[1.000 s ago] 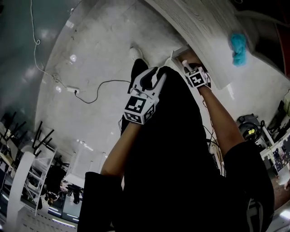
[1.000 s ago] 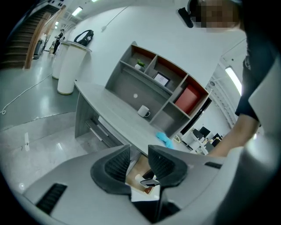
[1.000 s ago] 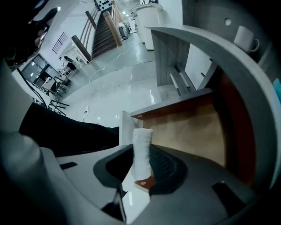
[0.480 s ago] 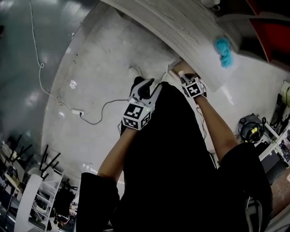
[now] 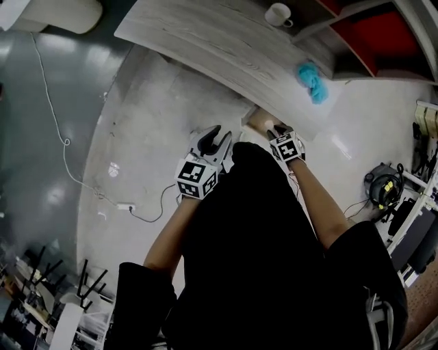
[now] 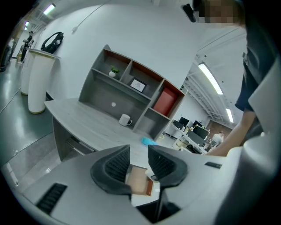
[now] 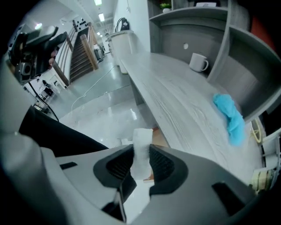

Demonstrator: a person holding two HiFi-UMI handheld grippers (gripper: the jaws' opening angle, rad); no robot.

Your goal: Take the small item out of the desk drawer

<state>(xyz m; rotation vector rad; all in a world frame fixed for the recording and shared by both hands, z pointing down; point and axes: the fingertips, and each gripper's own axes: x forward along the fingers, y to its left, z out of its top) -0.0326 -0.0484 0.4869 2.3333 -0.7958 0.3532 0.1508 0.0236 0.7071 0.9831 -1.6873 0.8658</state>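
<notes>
R gripper (image 7: 141, 159) is pinching small white item (image 7: 141, 147) upright, prob. to clear drawer (image 7: 160, 139) just beyond its jaws; L gripper (image 6: 138, 154) is idling open.

— How many things do you count on the worktop (image 5: 205, 41)?
— I count two: one white mug (image 5: 278, 14) and one blue cloth (image 5: 312, 81).
— And elsewhere?
— I see two claws, the left claw (image 6: 138, 154) and the right claw (image 7: 141, 154), one open drawer (image 5: 256, 117), one small white block (image 7: 142, 138), and one cable (image 5: 67, 142) on the floor (image 5: 137, 123).
</notes>
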